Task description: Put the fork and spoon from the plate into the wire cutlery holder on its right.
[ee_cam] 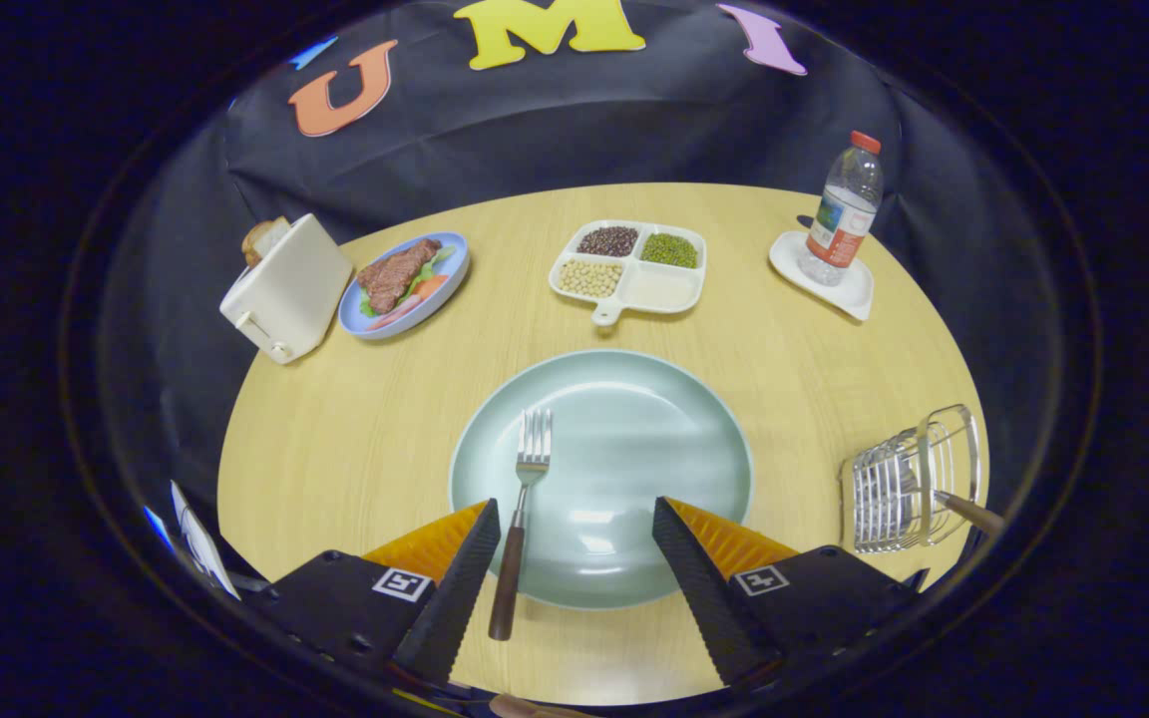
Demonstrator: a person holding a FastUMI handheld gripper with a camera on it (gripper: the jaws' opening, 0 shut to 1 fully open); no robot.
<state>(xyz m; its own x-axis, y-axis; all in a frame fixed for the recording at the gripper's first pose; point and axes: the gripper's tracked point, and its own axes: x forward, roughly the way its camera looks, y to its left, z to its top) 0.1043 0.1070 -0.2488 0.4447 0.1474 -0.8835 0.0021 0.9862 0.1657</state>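
A pale green plate (634, 419) lies on the round wooden table just ahead of my fingers. A fork (520, 519) with a dark wooden handle rests on the plate's left part, tines pointing away, its handle reaching over the near rim close to my left finger. My gripper (574, 524) is open above the plate's near edge, nothing between the fingers. The wire cutlery holder (909, 489) stands to the right of the plate, with a wooden handle (968, 512) sticking out of it toward the right.
Beyond the plate sit a white divided dish of beans (631, 271), a blue plate with steak and vegetables (405, 284), a cream toaster (285, 289) at the far left, and a water bottle (842, 214) on a white tray at the far right.
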